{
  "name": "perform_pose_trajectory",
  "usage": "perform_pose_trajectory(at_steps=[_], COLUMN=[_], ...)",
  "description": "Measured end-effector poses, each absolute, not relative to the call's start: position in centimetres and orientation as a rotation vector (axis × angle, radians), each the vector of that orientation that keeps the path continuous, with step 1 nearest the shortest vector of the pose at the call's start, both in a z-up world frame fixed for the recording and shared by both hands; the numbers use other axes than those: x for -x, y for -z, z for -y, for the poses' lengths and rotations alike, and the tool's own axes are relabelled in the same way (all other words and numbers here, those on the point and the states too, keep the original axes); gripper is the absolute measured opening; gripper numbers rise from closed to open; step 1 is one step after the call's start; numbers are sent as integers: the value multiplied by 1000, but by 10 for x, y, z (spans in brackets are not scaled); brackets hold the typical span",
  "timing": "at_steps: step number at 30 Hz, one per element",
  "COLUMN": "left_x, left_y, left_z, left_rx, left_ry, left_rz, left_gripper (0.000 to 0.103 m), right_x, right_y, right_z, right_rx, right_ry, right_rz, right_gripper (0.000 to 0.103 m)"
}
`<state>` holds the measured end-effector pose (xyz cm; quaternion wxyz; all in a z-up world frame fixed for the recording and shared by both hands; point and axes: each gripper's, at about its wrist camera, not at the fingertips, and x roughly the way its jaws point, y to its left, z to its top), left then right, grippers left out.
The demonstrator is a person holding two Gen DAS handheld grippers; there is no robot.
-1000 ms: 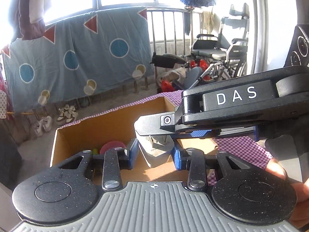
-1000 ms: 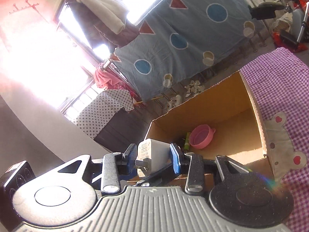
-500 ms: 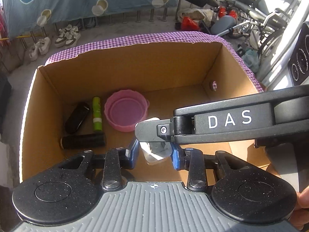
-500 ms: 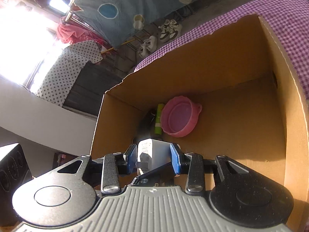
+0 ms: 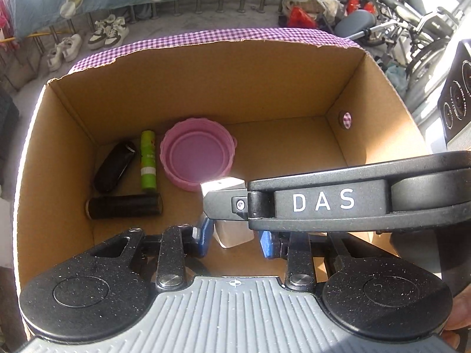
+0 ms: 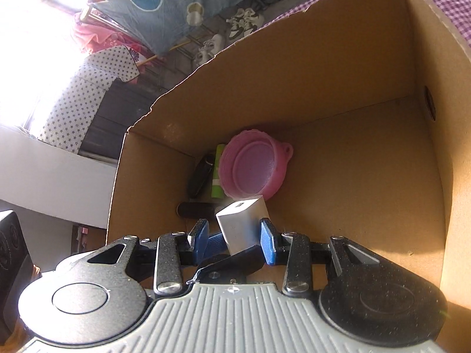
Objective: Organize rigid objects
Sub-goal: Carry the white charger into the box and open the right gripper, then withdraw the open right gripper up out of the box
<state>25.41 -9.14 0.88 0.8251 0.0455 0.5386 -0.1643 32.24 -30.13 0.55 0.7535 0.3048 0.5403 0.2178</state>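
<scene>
Half-hidden white charger (image 5: pixel 234 236) behind right gripper (image 5: pixel 323 203)

Bowl (image 5: pixel 196 158), tube (image 5: pixel 147 164), case (image 5: pixel 115 167), cylinder (image 5: pixel 124 206) in box (image 5: pixel 206 88) left part; charger (image 6: pixel 244 226) nearer, right of cylinder.

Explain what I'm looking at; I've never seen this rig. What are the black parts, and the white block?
There is no robot. A person holds a two-finger clamp in each hand, and each clamp has a fisheye camera looking along its blue-padded fingers. One picture is the left gripper's view, the other the right gripper's. Both reach into a cardboard box containing a pink bowl, a green tube, a black case and a black cylinder. A white charger sits tilted between both finger pairs. I cannot tell which pair grips it. The DAS bar is the right gripper.
</scene>
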Motion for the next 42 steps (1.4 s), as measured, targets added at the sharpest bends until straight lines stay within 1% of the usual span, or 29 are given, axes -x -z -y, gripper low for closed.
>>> perform_pose_trajectory(at_steps=[11,14,16,18,21,28,31,33,36,37,39,42], left_x=[-253,-252,-252,-251,-251,-250,-245,-237,-220,-212,-193,-161], left_y=[-12,-11,-11,-12,-10,-10,-20,-30,-48,-54,-68,-83], left_z=[97,99,103,108,116,120,110,102,86,80,66,42], left_rx=[-51,-32,-34,-27,-16,-2,7,5,15,25,45,92], left_ry=[365,381,392,408,430,449,442,438,449,456,481,502], left_rz=[-1165,-1170,-1164,-1169,-1177,-1178,-1159,-1130,-1075,-1055,-997,-901], left_gripper=[33,34,34,35,35,36,42,52,63,65,76,89], right_x=[-323,-321,-320,-319,-319,-317,-318,-318,-318,-317,-315,-314], right_y=[-4,-5,-10,-16,-22,-30,-29,-30,-30,-30,-30,-32], right_z=[307,312,314,316,318,326,329,331,331,331,330,329], right_rx=[-688,-696,-699,-675,-663,-654,-670,-684,-707,-711,-714,-716], right_ry=[-451,-443,-446,-436,-425,-410,-415,-418,-434,-436,-440,-436], right_rz=[-1224,-1228,-1218,-1199,-1180,-1147,-1147,-1147,-1158,-1160,-1160,-1163], right_gripper=[42,43,51,55,57,57,57,56,56,56,56,56])
